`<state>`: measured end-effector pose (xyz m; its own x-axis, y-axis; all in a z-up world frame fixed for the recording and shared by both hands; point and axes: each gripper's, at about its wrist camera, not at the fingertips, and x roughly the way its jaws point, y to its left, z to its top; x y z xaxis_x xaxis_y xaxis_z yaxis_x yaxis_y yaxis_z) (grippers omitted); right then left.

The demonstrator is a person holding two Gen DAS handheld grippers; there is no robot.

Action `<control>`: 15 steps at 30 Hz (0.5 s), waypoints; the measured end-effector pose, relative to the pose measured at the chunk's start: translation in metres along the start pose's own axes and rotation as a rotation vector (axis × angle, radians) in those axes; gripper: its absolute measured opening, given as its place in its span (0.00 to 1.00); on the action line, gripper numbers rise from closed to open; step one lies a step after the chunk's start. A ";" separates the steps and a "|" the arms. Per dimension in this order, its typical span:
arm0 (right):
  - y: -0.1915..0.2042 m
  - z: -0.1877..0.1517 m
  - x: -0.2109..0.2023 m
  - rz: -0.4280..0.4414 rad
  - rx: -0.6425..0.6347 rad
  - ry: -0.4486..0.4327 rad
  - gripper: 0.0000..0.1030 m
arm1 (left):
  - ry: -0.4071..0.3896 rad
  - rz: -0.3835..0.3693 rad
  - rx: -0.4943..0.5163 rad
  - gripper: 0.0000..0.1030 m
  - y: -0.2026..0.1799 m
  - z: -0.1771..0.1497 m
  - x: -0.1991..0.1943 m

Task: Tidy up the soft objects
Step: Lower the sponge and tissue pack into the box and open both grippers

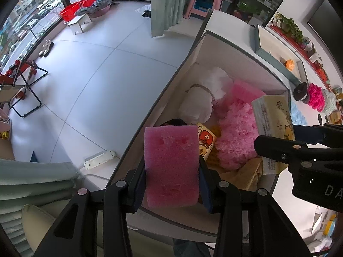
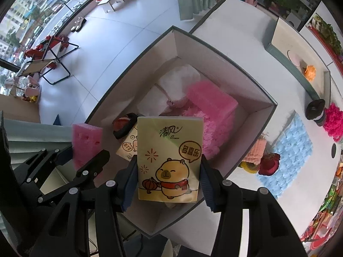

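My left gripper (image 1: 171, 169) is shut on a pink sponge (image 1: 171, 165) and holds it over the near left corner of an open grey box (image 1: 216, 42). It also shows in the right wrist view (image 2: 85, 143). My right gripper (image 2: 169, 182) is shut on a yellow tissue pack (image 2: 169, 158) with a cartoon bear, above the box's (image 2: 253, 98) near side; the pack also shows in the left wrist view (image 1: 272, 124). Inside the box lie white rolled cloth (image 1: 203, 98), another pink sponge (image 2: 212, 100), a pink fluffy item (image 1: 238, 137) and a second tissue pack (image 1: 205, 143).
The box sits on a white table (image 2: 233, 15). To the right lie a blue padded mat (image 2: 291, 150), a magenta pom-pom (image 2: 334, 122), a dark cylinder (image 2: 315, 109) and a shallow grey lid (image 2: 287, 57) with an orange item. A power strip (image 1: 98, 159) lies on the floor at left.
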<state>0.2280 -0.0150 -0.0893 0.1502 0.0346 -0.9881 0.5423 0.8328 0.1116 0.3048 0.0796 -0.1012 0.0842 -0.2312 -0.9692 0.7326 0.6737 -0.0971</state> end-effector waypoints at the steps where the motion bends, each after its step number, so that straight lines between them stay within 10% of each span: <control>1: 0.000 0.001 0.001 -0.001 0.002 0.001 0.54 | 0.004 0.000 -0.001 0.43 0.000 0.000 0.001; 15: -0.006 0.008 0.017 0.000 0.017 0.043 0.55 | 0.040 0.000 -0.002 0.43 -0.009 0.001 0.016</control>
<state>0.2340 -0.0239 -0.1064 0.1149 0.0584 -0.9917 0.5564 0.8232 0.1129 0.3001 0.0695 -0.1155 0.0568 -0.2032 -0.9775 0.7316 0.6747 -0.0977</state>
